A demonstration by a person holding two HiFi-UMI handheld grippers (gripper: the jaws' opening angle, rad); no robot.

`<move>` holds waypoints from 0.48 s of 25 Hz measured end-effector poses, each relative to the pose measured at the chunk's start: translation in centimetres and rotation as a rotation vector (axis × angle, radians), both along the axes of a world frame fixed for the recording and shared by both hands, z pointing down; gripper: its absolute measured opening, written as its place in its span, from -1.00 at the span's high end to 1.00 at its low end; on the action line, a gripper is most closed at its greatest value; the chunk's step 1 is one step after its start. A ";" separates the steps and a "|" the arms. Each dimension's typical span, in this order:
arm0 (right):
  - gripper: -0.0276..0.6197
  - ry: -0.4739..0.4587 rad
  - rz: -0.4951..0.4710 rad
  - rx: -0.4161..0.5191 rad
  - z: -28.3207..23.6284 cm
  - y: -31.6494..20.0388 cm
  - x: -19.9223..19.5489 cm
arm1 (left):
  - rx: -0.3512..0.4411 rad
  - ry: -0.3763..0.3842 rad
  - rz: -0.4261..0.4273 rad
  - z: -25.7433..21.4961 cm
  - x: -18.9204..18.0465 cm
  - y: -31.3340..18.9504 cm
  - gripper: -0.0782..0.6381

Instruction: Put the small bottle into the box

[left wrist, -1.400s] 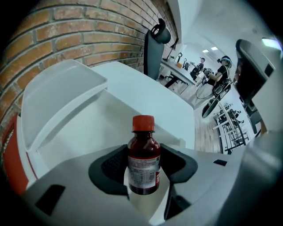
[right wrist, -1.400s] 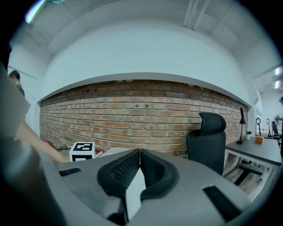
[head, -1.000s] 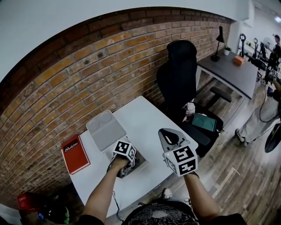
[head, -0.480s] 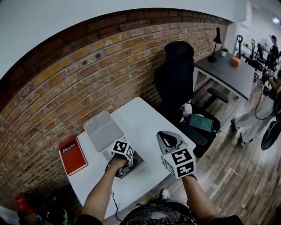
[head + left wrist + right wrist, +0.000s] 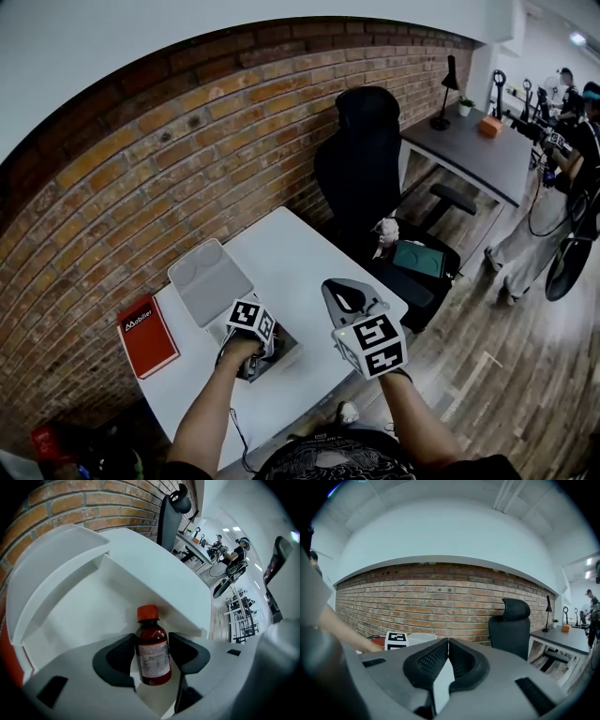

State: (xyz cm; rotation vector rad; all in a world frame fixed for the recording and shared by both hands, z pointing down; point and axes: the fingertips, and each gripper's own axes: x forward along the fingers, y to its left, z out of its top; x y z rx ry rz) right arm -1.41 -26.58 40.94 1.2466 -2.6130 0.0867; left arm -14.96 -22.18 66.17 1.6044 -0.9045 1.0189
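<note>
A small brown bottle with an orange cap stands upright between the dark pads of my left gripper, which is shut on it. The bottle is held low inside the open white box, whose lid leans back toward the brick wall. In the head view the left gripper reaches down into the box in front of its raised lid; the bottle is hidden there. My right gripper hovers to the box's right above the table, shut with nothing in it.
The box sits on a white table against a brick wall. A red book lies at the table's left end. A black office chair stands beyond the table's right end, then a grey desk. People stand at the far right.
The whole view has shifted slightly left. My left gripper stays down at the box and the right gripper hovers in about the same place.
</note>
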 end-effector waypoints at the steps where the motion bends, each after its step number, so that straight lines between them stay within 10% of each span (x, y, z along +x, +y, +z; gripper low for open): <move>1: 0.85 -0.002 -0.001 0.000 0.0 -0.1 0.0 | 0.005 0.007 -0.007 -0.2 0.0 -0.1 0.10; 12: 0.85 -0.019 -0.044 0.000 0.1 -0.1 -1.7 | 0.091 0.020 -0.037 -3.1 -0.6 -0.6 0.10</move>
